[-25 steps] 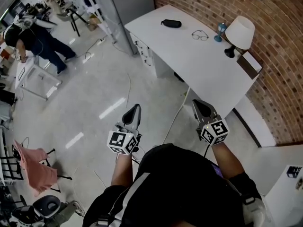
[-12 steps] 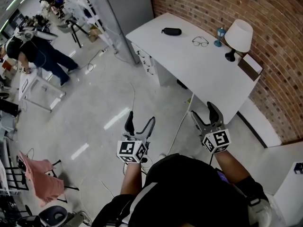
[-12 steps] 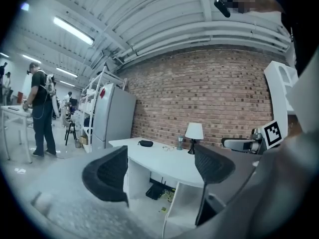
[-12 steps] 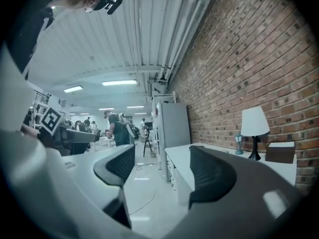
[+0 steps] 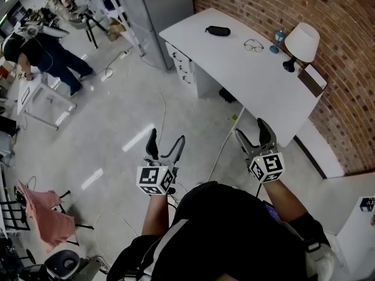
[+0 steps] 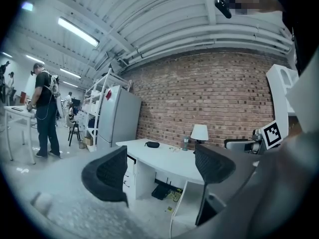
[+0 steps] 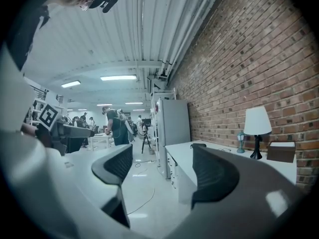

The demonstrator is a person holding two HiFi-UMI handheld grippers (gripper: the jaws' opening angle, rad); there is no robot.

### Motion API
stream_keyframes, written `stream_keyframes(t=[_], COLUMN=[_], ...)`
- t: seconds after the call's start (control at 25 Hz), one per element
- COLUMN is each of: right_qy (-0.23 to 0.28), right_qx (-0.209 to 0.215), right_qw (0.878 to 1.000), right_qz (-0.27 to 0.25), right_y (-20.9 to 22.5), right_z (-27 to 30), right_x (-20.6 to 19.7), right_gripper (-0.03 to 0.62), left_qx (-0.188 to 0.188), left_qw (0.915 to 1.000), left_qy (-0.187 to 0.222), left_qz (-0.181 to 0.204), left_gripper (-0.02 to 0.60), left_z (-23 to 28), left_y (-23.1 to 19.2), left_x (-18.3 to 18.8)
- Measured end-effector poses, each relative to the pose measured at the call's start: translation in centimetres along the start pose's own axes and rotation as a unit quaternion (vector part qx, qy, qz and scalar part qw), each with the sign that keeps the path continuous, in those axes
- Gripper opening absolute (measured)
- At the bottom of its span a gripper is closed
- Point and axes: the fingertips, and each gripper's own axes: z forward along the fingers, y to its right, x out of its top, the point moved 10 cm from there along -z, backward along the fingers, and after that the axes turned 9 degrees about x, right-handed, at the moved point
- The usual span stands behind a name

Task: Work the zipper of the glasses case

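Note:
A black glasses case (image 5: pixel 217 30) lies zipped at the far end of a white desk (image 5: pixel 252 84), and it shows small in the left gripper view (image 6: pixel 152 144). Both grippers hang over the floor, well short of the desk. My left gripper (image 5: pixel 166 140) is open with nothing between its jaws (image 6: pixel 160 171). My right gripper (image 5: pixel 252 132), by the desk's near corner, has its jaws opening and empty (image 7: pixel 162 168).
On the desk lie a pair of glasses (image 5: pixel 253 45), a small blue ornament (image 5: pixel 277 40), a white lamp (image 5: pixel 300 43) and a brown box (image 5: pixel 312 78). A brick wall (image 5: pixel 328 16) runs behind it. A cable (image 5: pixel 220 148) trails across the floor. A person (image 5: pixel 47 51) stands far left.
Both grippers were shut a second ago and now stand open. They have shifted slightly over the floor, and the head view has moved a little.

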Motion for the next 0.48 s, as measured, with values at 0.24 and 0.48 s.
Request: stream_keyframes(t=[0.24, 0.48], right_qy=[-0.004, -0.038], right_qx=[0.009, 0.005], right_qw=[1.000, 0.999], right_qz=[-0.009, 0.020], right_y=[-3.4, -2.0], right_z=[2.4, 4.0], right_x=[0.2, -1.0], right_gripper=[0.364, 0.365], left_qx=[-0.003, -0.019], left_qw=[1.0000, 0.9988], left_qy=[0.006, -0.027], left_qz=[0.001, -0.035], left_gripper=[0.430, 0.439], left_z=[-0.8, 1.3], left_y=[-3.6, -4.4], left_x=[0.1, -1.9])
